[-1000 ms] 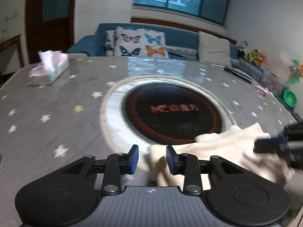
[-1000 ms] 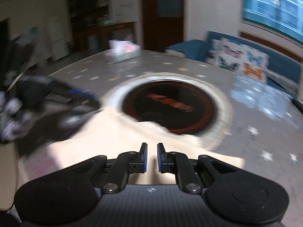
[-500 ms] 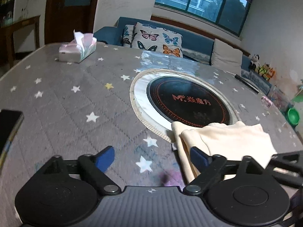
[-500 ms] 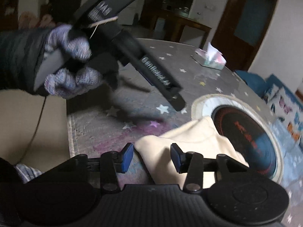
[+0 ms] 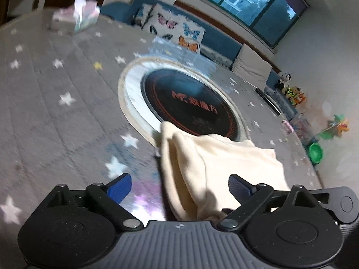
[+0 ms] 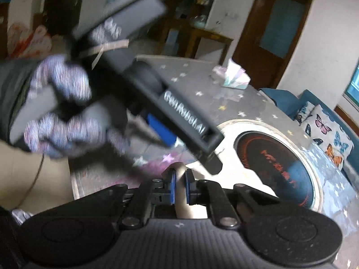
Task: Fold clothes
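A cream garment (image 5: 215, 168) lies bunched on the grey star-patterned table (image 5: 56, 116), partly over the round black cooktop (image 5: 188, 103). My left gripper (image 5: 179, 188) is wide open, its blue fingers astride the near edge of the garment. My right gripper (image 6: 180, 188) is shut on a fold of the cream garment (image 6: 251, 179). In the right wrist view a gloved hand (image 6: 60, 103) holds the left gripper body just above the cloth, hiding part of it.
A tissue box (image 5: 76, 20) stands at the far left of the table, also in the right wrist view (image 6: 233, 78). A blue sofa with butterfly cushions (image 5: 177, 31) lies beyond the table. A green bowl (image 5: 315, 152) and toys sit at the right.
My right gripper has closed onto a fold of the garment. My left gripper, which opened wide half a second ago, has moved over the cloth's near edge and tilted.
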`<state>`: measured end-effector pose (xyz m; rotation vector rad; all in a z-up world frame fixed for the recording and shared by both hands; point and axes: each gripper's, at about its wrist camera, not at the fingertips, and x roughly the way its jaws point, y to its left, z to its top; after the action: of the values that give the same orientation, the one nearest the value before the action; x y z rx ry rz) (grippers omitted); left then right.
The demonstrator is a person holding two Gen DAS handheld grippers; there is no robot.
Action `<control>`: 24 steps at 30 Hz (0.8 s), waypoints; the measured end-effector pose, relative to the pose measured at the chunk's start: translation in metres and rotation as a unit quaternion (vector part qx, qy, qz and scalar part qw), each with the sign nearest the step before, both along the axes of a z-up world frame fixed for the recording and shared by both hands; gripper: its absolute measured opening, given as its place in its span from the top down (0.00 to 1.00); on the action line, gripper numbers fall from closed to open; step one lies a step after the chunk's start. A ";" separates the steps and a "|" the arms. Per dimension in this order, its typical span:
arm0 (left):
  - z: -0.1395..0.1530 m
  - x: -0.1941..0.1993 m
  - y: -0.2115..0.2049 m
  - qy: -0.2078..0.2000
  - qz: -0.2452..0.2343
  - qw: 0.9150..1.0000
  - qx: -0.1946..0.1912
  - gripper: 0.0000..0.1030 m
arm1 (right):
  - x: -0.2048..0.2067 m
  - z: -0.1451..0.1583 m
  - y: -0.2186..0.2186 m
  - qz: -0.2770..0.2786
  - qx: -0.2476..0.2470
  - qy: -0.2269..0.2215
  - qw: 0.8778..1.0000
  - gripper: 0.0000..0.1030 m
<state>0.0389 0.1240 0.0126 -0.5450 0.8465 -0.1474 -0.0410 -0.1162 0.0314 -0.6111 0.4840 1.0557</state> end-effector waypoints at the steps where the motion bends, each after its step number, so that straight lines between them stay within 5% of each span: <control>1: -0.002 0.002 0.000 0.005 0.003 1.000 -0.010 0.16 | 0.001 0.002 -0.004 -0.002 0.008 0.003 1.000 0.93; 6: -0.010 0.010 -0.002 0.024 0.017 0.998 -0.055 0.31 | 0.004 0.010 -0.017 -0.004 0.035 0.011 0.999 0.93; 11: -0.019 0.018 -0.004 0.044 0.031 0.994 -0.100 0.72 | 0.002 0.013 -0.030 -0.002 0.052 0.022 0.998 0.93; 14: -0.024 0.023 -0.005 0.056 0.040 0.990 -0.127 0.84 | 0.008 0.014 -0.040 -0.015 0.062 0.040 0.997 0.93; 19: -0.024 0.023 -0.006 0.054 0.042 0.990 -0.123 0.85 | 0.023 0.018 -0.062 -0.052 0.078 0.064 0.993 0.92; 24: -0.024 0.024 -0.008 0.053 0.041 0.991 -0.119 0.85 | 0.067 0.006 -0.109 -0.172 0.074 0.070 0.980 0.92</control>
<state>0.0627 0.1161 -0.0109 -0.8170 0.9142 -0.1456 0.0260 -0.2249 0.0375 -0.3076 0.6050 0.7981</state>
